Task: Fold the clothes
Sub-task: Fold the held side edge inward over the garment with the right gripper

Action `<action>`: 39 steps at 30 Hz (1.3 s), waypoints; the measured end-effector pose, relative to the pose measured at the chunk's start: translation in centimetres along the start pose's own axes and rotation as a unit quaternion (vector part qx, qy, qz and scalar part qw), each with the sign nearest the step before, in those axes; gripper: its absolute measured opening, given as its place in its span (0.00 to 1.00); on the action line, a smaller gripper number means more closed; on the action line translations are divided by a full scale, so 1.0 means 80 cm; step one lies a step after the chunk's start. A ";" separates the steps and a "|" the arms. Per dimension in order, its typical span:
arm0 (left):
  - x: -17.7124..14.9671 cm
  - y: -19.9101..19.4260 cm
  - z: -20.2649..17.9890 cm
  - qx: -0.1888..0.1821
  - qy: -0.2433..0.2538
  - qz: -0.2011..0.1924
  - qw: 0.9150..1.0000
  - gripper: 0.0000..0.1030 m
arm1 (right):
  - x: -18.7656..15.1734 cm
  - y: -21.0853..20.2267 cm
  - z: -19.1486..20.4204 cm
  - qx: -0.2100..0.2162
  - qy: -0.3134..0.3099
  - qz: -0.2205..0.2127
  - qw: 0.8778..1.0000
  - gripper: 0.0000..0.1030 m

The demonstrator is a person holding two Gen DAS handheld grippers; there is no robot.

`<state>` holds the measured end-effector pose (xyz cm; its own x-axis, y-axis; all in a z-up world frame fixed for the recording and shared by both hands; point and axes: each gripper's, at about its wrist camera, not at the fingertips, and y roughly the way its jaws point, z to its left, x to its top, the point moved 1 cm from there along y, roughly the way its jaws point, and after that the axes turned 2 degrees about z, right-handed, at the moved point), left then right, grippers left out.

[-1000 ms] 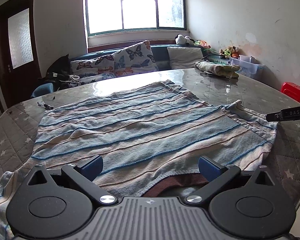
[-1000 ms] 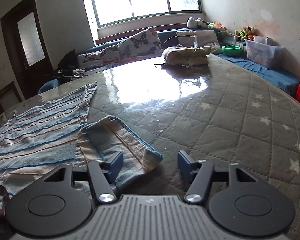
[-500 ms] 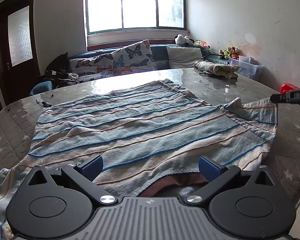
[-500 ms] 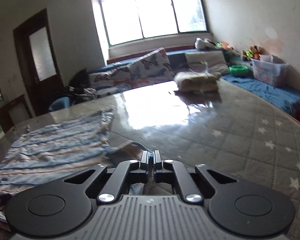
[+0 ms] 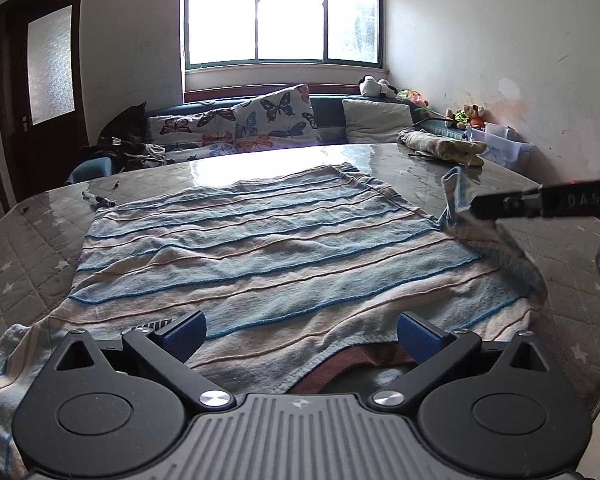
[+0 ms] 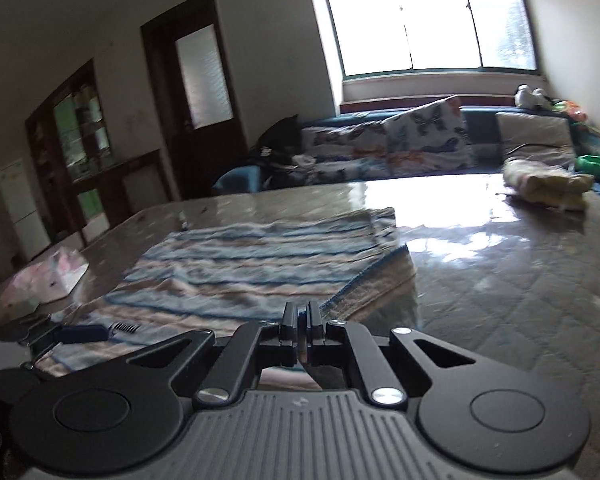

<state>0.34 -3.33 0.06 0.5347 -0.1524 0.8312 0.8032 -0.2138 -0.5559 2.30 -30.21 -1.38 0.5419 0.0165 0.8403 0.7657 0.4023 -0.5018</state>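
A striped blue and beige sweater [image 5: 268, 248] lies flat on the round quilted table [image 5: 32, 240], brown collar nearest me. My left gripper [image 5: 300, 330] is open and empty, just above the collar edge. My right gripper [image 6: 301, 316] is shut on the sweater's right sleeve [image 6: 380, 280] and holds it lifted off the table. In the left wrist view the right gripper [image 5: 500, 206] reaches in from the right with the sleeve [image 5: 456, 196] raised. The left gripper [image 6: 80, 334] shows low at the left of the right wrist view.
A folded yellowish garment [image 5: 440, 146] lies at the table's far right, also in the right wrist view [image 6: 544, 186]. Small dark items [image 5: 98, 200] lie at the far left. A crumpled wrapper [image 6: 48, 280] lies at the left edge. A couch with butterfly cushions [image 5: 260, 120] stands behind.
My right gripper closed on the sleeve, lifted it off the table and swung left toward the sweater's body. My left gripper stayed open at the collar.
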 end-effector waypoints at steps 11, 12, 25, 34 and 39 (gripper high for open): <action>0.005 0.008 -0.006 -0.004 0.011 0.004 1.000 1.00 | -0.009 0.010 -0.005 0.037 -0.002 0.044 0.998 0.20; 0.007 0.010 -0.009 -0.005 0.015 0.004 1.000 1.00 | -0.006 0.009 -0.011 0.029 -0.002 0.043 0.999 0.20; 0.027 0.023 -0.037 -0.019 0.040 0.004 0.999 1.00 | 0.030 0.093 -0.074 -0.028 -0.042 0.096 0.994 0.19; 0.035 0.024 -0.048 -0.019 0.050 -0.001 0.999 1.00 | 0.020 0.072 -0.062 -0.021 -0.072 0.092 0.993 0.19; 0.037 0.029 -0.047 -0.014 0.043 0.004 0.999 1.00 | 0.003 0.043 -0.049 -0.023 -0.106 0.095 0.990 0.15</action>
<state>2.78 -7.94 1.20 0.5161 -0.2369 0.8231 0.7906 -0.2382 -0.5642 6.42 -32.42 -3.67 0.5957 0.2818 0.7521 0.6754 0.3310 -0.6590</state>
